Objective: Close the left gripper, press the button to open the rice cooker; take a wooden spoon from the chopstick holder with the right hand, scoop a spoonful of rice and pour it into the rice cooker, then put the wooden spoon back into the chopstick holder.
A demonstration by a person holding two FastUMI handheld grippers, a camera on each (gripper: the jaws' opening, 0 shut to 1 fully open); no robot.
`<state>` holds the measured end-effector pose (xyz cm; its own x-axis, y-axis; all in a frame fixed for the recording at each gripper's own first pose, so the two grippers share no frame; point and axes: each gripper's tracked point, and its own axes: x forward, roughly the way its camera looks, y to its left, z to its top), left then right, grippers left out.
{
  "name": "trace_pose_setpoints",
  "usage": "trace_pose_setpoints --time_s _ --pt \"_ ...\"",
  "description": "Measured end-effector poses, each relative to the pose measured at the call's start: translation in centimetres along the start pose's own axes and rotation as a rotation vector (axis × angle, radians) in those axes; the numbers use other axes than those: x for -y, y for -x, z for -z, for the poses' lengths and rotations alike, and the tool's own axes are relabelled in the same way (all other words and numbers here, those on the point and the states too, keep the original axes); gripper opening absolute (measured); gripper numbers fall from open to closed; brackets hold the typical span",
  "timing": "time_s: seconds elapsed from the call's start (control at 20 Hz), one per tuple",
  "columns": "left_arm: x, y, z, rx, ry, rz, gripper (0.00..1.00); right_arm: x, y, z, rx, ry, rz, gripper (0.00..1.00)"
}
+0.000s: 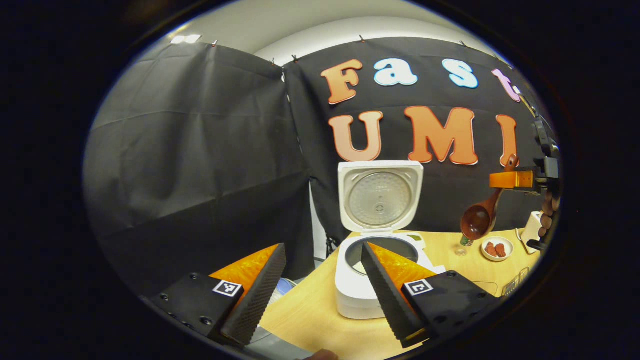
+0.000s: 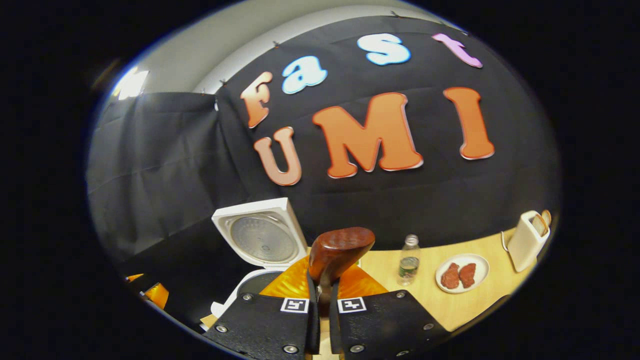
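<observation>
1. Nearest the lens in the right gripper view, the right gripper (image 2: 322,300) has its two fingers pinched on the handle of the wooden spoon (image 2: 340,252), whose bowl rises just ahead of the fingertips, back side facing the camera.
2. In the left gripper view the left gripper (image 1: 320,295) hangs with its fingers spread wide and nothing between them; past its right finger sits the rice cooker (image 1: 372,270), lid (image 1: 380,196) standing upright and the pot mouth open.
3. From the left gripper, the spoon (image 1: 481,215) hangs up and to the right, bowl down and apparently empty, held aloft well above the table (image 1: 320,315).
4. My judgement: the spoon is out of its holder and the scoop comes next. I cannot make out the rice supply or the chopstick holder, so find those first.
5. To do it well, keep the pinch firm, since a round handle may twist; level the bowl once loaded, then carry it low over the pot rim before tipping.
6. Things around: ahead and right of the right gripper stand a small bottle (image 2: 409,261), a plate with two reddish pieces (image 2: 462,274), and a toaster (image 2: 527,241) farther right.
7. In the way: the bottle could tip under a sweeping spoon, and the upright lid crowds the pot's far side. Approach from the near side.
</observation>
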<state>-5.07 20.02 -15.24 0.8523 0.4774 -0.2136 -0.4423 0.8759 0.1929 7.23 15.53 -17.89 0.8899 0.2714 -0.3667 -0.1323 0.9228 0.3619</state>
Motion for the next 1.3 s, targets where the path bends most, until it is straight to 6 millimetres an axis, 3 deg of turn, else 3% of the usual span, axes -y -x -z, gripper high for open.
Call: trace_pose_setpoints --time_s 0.35,0.75,1.0,1.3 --pt "5.4 1.3 0.6 -0.017 -0.046 0.073 1.0 14.2 7.7 3.6 -0.065 -0.137 0.246 0.07" --pt "9.1 0.5 -1.1 0.002 -0.067 0.107 1.0 24.9 14.5 5.7 -0.067 -0.21 0.445 0.07" --pt "10.3 -0.3 -3.7 0.05 -0.076 0.097 1.0 28.0 17.0 8.5 -0.095 -0.242 0.492 0.07" --pt "10.2 -2.9 -7.5 0.088 -0.044 0.082 1.0 29.7 16.8 14.5 -0.159 -0.345 0.529 0.09"
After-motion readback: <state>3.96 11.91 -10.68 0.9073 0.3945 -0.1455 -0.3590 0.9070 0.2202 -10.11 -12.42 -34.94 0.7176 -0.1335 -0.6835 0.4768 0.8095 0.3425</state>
